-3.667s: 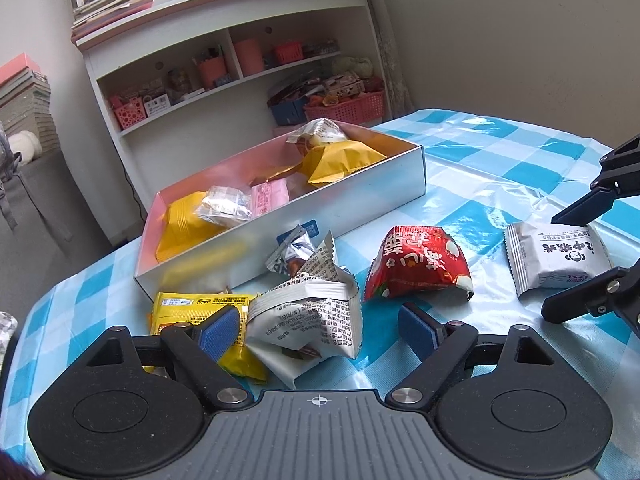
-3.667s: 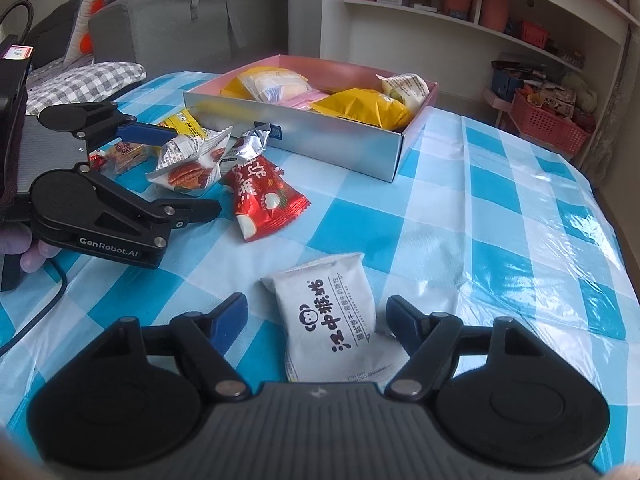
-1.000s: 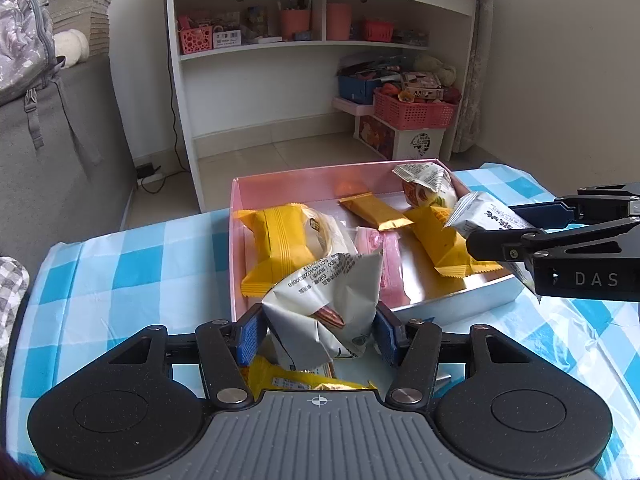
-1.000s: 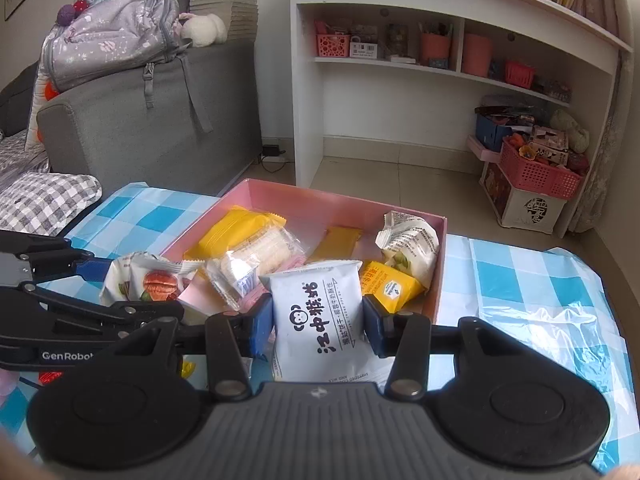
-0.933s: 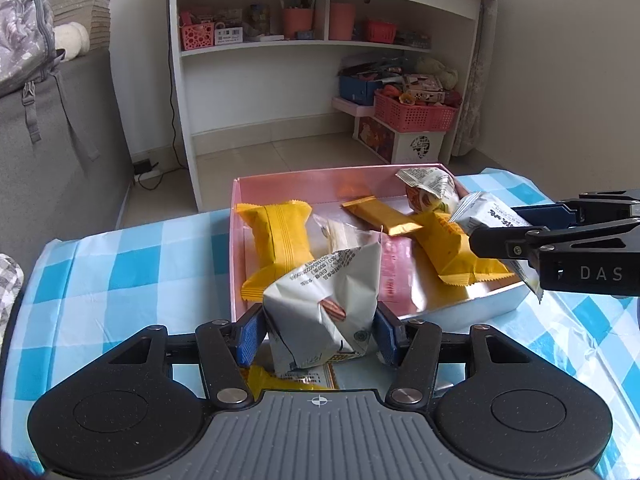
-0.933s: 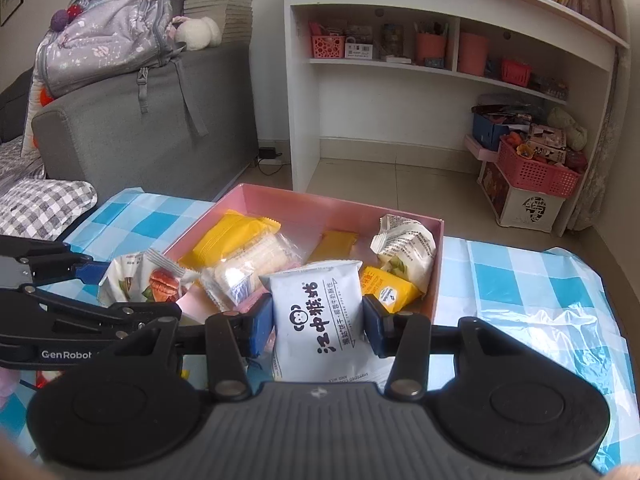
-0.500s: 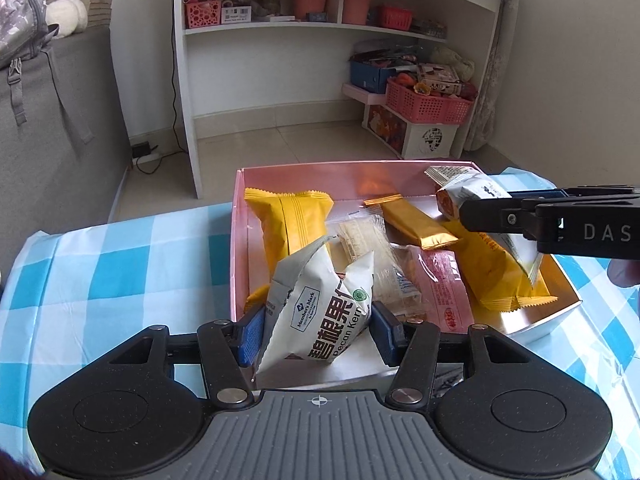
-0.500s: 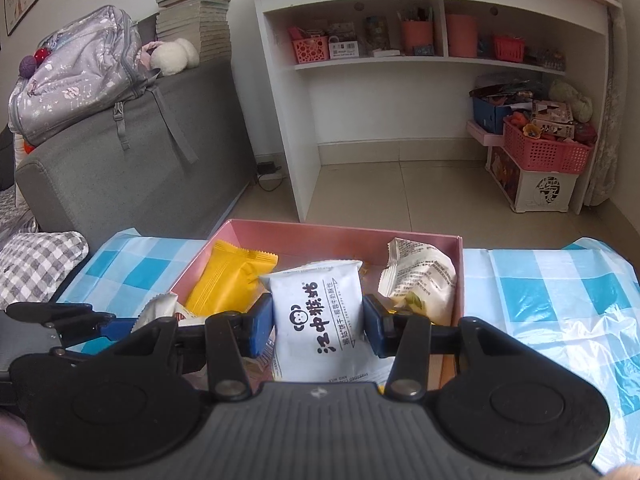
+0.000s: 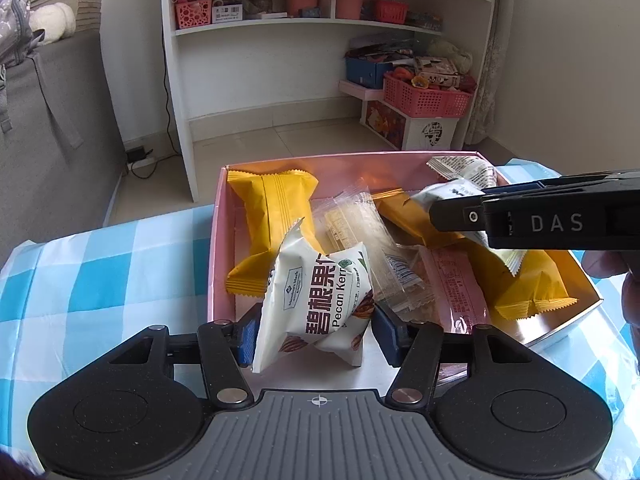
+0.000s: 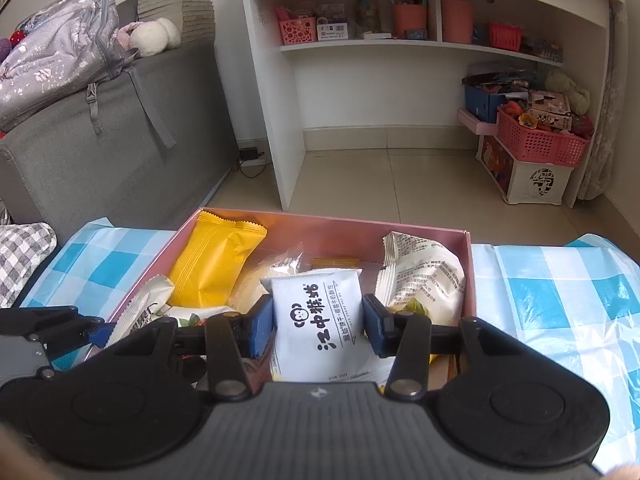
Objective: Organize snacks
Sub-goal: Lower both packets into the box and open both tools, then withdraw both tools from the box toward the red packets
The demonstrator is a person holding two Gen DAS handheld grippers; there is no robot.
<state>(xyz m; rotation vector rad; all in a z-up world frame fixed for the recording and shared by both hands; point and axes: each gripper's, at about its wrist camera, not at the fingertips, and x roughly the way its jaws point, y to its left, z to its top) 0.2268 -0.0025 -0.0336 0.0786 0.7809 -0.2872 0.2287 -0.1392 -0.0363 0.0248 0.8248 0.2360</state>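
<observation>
My left gripper point(image 9: 316, 330) is shut on a white pecan snack bag point(image 9: 316, 300) and holds it over the near left corner of the pink box point(image 9: 360, 160). My right gripper point(image 10: 318, 326) is shut on a white biscuit packet point(image 10: 316, 320) with black characters, above the box's point(image 10: 400, 226) near middle. The box holds yellow packets point(image 9: 276, 216), a clear-wrapped biscuit point(image 9: 360, 236), a pink packet point(image 9: 456, 284) and a white printed bag point(image 10: 424, 276). The right gripper also shows in the left wrist view point(image 9: 460, 208), over the box's right side.
The box stands on a table with a blue-and-white checked cloth point(image 9: 100, 264). Beyond the table's far edge are a white shelf unit point(image 10: 420, 52), a grey sofa point(image 10: 100, 140) and red baskets point(image 10: 540, 140) on the floor.
Both grippers have carried their packets from the table to over the pink box. In the last half second both moved farther over it and lower.
</observation>
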